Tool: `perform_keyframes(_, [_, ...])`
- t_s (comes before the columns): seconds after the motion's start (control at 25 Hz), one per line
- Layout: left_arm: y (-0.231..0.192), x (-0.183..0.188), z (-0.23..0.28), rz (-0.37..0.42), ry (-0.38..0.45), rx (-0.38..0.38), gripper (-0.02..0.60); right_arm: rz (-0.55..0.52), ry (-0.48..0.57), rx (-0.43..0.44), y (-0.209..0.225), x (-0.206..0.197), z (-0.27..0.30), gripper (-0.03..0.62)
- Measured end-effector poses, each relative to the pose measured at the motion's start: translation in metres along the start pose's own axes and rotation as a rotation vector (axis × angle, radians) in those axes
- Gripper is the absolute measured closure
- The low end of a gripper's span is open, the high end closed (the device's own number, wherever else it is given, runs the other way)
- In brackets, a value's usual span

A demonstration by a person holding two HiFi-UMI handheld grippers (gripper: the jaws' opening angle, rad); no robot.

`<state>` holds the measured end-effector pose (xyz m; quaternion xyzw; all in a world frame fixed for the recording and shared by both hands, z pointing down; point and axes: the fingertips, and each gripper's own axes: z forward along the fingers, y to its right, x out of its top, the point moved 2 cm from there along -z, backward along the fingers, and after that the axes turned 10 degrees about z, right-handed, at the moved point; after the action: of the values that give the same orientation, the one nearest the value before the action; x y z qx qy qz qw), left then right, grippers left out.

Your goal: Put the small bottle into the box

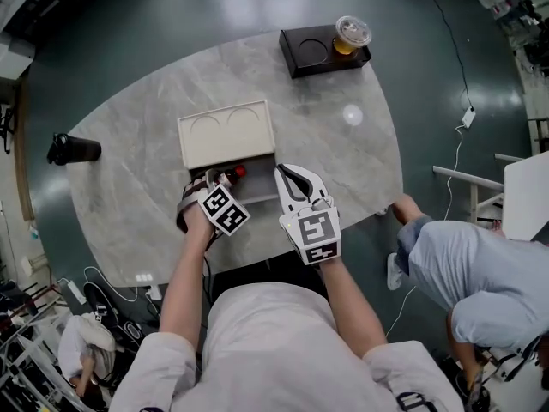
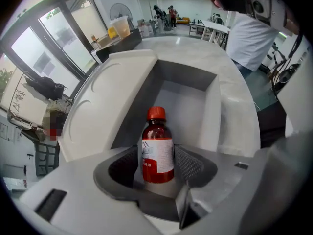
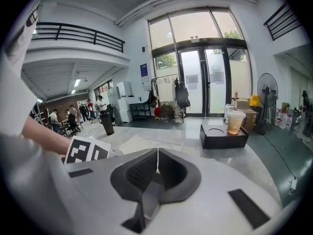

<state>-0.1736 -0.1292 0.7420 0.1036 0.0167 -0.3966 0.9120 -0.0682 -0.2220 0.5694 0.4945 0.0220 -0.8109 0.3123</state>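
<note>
- My left gripper [image 1: 216, 184] has its jaws clamped on the small brown glass bottle [image 2: 157, 151] with a red cap and white label. The ribbed pads press on either side of the label.
- The bottle stands upright in that grip, cap pointing away from me.
- In the head view the bottle [image 1: 232, 175] sits at the left end of the open compartment of the cream rectangular box [image 1: 257, 191]. I cannot tell whether its base touches the box floor.
- From the left gripper view, the grey inside of the box [image 2: 211, 112] opens straight ahead of the bottle. The flat cream lid [image 2: 115, 94] lies open to the left.
- In the head view the lid [image 1: 227, 134] shows two round outlines pressed into it and lies on the far side of the compartment.
- My right gripper [image 1: 293, 185] has its jaws pressed together with nothing between them [image 3: 157, 164]. It is just beside the right end of the box.
- The box rests on the grey marble oval bench [image 1: 343, 157].
- Near the bench's far edge, well apart from the box, stands a black rectangular tray [image 1: 307, 55]. A clear plastic cup of orange drink [image 1: 352, 34] is seated in its right recess.
- A person in a light blue shirt [image 1: 480, 273] bends at the right of the bench.
</note>
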Motion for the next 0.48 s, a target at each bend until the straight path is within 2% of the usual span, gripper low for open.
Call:
perform_keyframes(0.16, [-0.004,0.003,-0.011,-0.024,0.033,0.009,0.324,-0.006,-0.001,0.005,-0.001,0.001,-0.002,0.568])
perform_keyframes(0.28, [-0.005,0.002,-0.027,-0.074,0.072,0.02,0.324,-0.01,0.004,0.017,-0.004,0.003,-0.004,0.569])
perform_keyframes(0.44, [-0.015,0.005,-0.069,-0.234,0.209,0.092,0.328,-0.027,0.008,0.04,-0.011,0.004,-0.005,0.569])
perform_keyframes(0.48, [-0.017,0.006,-0.08,-0.286,0.255,0.114,0.352,-0.028,0.01,0.05,-0.015,0.005,-0.005,0.569])
